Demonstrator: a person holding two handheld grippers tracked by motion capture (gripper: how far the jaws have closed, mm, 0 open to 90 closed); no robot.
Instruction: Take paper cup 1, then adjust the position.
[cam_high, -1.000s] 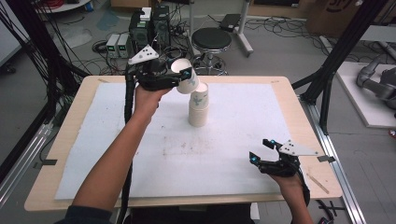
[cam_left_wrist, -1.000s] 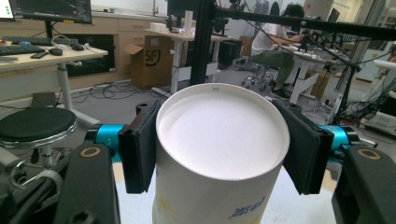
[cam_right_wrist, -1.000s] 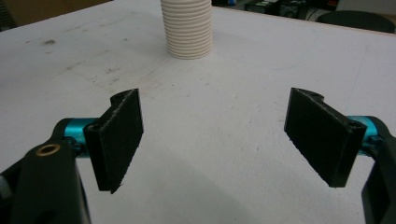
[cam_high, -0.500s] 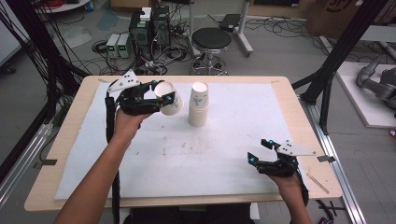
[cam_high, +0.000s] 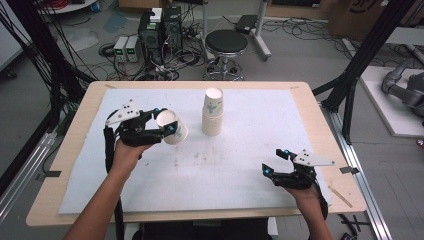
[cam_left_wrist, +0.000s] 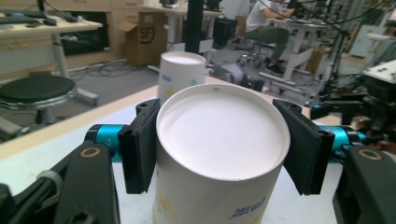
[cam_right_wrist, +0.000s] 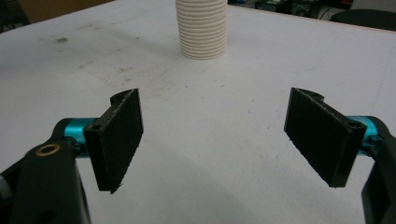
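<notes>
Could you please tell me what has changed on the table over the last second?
The left gripper, shut on a single paper cup, has carried it leftward and toward the person, away from the stack of cups where it was a second ago. The stack stays upright on the white mat, and the right gripper remains open near the front right.

Even, bright overhead light throughout. The white sheet-covered wooden table (cam_high: 240, 165) shows only soft shadows. Both gripper views blur toward their backgrounds.
</notes>
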